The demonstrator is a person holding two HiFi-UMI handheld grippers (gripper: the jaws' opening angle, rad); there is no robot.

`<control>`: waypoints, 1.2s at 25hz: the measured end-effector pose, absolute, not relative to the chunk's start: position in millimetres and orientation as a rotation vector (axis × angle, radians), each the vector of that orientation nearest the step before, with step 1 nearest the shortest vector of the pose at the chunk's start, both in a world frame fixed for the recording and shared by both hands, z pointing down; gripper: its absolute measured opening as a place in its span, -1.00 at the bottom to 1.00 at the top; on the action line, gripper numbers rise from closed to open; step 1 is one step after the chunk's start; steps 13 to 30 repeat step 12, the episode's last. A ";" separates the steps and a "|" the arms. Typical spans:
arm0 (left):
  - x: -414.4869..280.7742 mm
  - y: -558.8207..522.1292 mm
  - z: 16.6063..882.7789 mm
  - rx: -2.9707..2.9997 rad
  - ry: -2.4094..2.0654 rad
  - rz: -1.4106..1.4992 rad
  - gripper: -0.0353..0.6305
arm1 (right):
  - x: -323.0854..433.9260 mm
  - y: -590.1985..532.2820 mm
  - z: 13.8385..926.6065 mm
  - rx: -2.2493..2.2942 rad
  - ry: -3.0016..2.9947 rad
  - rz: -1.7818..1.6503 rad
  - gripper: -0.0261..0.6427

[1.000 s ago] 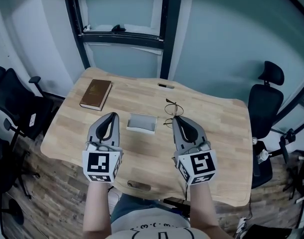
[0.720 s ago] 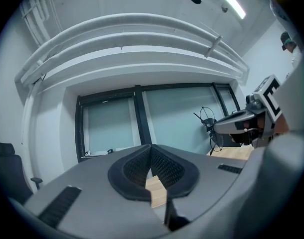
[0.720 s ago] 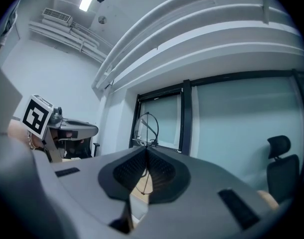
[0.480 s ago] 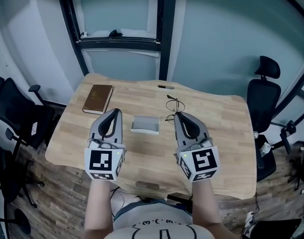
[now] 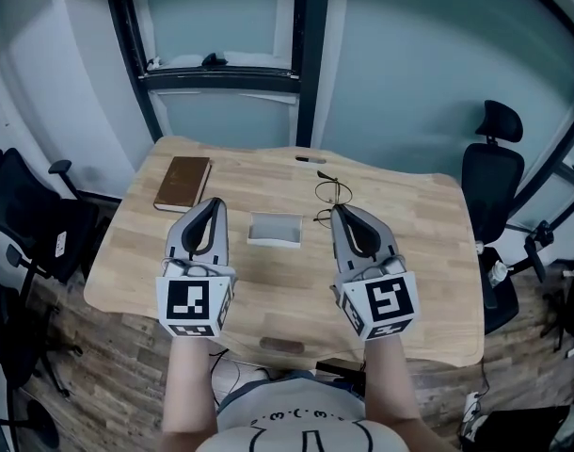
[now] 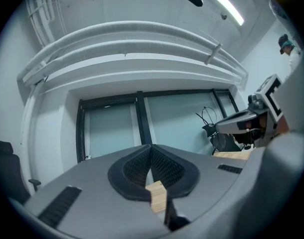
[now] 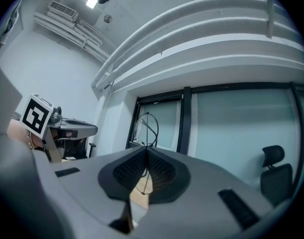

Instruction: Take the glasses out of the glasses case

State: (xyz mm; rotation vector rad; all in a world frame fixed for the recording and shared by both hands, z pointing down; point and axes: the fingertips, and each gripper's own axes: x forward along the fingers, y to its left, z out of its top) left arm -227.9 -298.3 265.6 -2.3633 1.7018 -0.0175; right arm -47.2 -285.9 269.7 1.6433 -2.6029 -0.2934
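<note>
Right tongs [image 5: 339, 213] grip wire-rimmed glasses [image 5: 330, 194] just right of the grey glasses case [image 5: 275, 230] on the tabletop [image 5: 419, 252], while left tongs [image 5: 212, 205], closed and empty, hover left of the case.

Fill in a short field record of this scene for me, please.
Surface: wooden table
Glasses: wire-framed, outside the case, clamped at the tips of the right gripper
Glasses case: grey, on the table between the two grippers
Left gripper: jaws together, nothing between them
Other: brown book at the table's far left
</note>
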 end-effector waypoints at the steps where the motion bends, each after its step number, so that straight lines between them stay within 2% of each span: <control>1: -229.8 -297.6 264.9 -2.355 1.706 -0.018 -0.84 | -46.8 -285.2 269.2 1.646 -2.599 -0.300 -0.88; 30: -246.1 -292.7 260.0 -2.319 1.739 0.009 -0.85 | -41.3 -282.9 260.8 1.681 -2.562 -0.352 -0.88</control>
